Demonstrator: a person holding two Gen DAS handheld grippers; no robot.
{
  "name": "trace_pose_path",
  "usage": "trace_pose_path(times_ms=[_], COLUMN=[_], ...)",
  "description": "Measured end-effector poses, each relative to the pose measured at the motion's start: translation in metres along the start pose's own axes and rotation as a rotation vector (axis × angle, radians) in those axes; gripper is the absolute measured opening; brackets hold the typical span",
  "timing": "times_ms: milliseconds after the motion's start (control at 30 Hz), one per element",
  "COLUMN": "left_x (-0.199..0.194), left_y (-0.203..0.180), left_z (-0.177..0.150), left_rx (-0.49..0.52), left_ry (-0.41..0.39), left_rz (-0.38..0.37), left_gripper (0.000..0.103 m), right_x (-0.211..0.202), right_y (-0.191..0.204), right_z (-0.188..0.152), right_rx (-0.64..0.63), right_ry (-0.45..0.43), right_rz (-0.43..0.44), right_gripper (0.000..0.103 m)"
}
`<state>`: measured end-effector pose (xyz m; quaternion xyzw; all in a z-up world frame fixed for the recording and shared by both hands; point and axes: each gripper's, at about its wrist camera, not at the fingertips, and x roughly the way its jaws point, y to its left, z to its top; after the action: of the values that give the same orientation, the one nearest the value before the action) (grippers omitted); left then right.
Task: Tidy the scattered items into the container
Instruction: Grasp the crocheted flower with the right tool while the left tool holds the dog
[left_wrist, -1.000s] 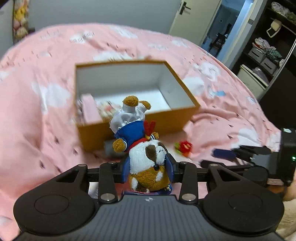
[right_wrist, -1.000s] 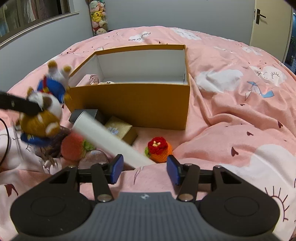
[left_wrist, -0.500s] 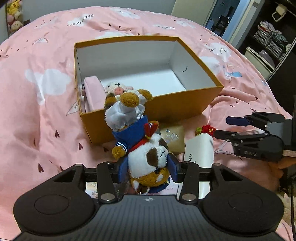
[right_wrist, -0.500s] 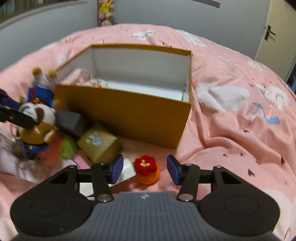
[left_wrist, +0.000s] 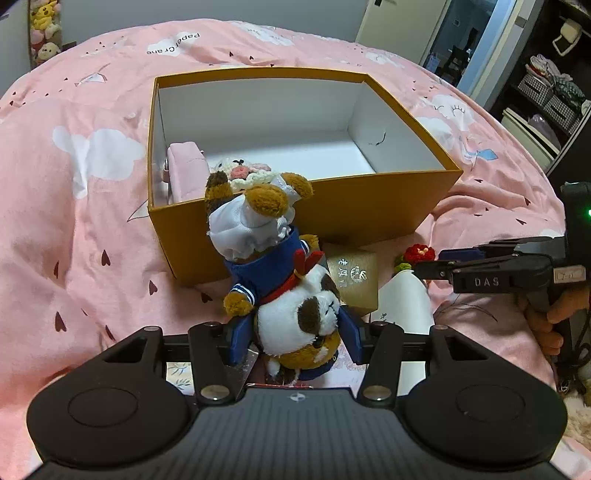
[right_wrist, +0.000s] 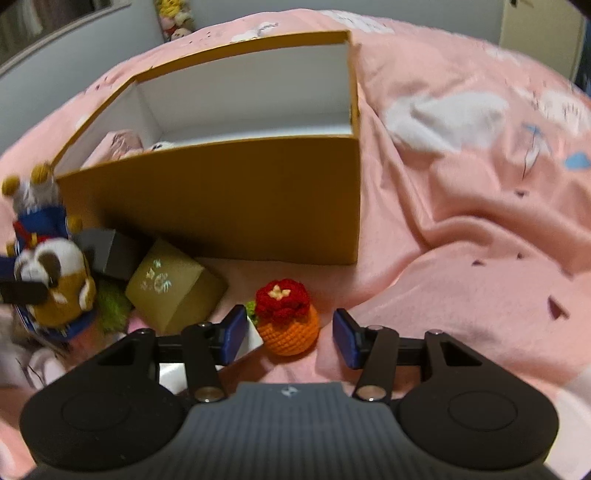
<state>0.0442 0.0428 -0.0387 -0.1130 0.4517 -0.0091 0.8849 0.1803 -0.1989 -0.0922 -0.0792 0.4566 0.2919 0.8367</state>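
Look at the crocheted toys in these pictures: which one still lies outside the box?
The orange crocheted toy with the red flower top, on the bedspread between the open right gripper's fingers. The white and pink crocheted toy already lies inside the box.

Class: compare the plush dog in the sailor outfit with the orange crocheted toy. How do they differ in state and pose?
The plush dog is clamped head-down in the left gripper, off the bed; the crocheted toy sits upright on the pink bedspread, free between the open right gripper. The dog looks larger. Both are outside the box.

pink bed (left_wrist: 92, 240), orange box (left_wrist: 369, 206), gold box (right_wrist: 173, 291)
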Motion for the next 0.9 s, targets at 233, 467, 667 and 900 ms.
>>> trace_pose_path(times_ms=[233,467,667,900], left_x=[0.000,-0.005,-0.024,-0.052], left_y=[0.002,-0.002,-0.009,-0.018], left_z=[-0.002,-0.005,-0.003,0.014], left_rx=[-0.023,-0.007,0.027,0.062], left_ry=[-0.017,-0.030,-0.051,-0.093], left_rz=[-0.008,0.003,-0.009,-0.077], left_gripper=[0.057,0.052,0.051,0.050], right_x=[0.017,0.008,-0.019,-0.072], right_y=[0.000,0.024,0.028,0.027], right_z=[0.002,-0.004,-0.008,0.004], right_rx=[0.064,-0.034,-0.046,-0.047], right_ry=[0.024,-0.017,-0.093,-0.188], right_rz=[0.025,-0.058,-0.039,0.050], right_gripper=[0.046,0.039,0.039,0.038])
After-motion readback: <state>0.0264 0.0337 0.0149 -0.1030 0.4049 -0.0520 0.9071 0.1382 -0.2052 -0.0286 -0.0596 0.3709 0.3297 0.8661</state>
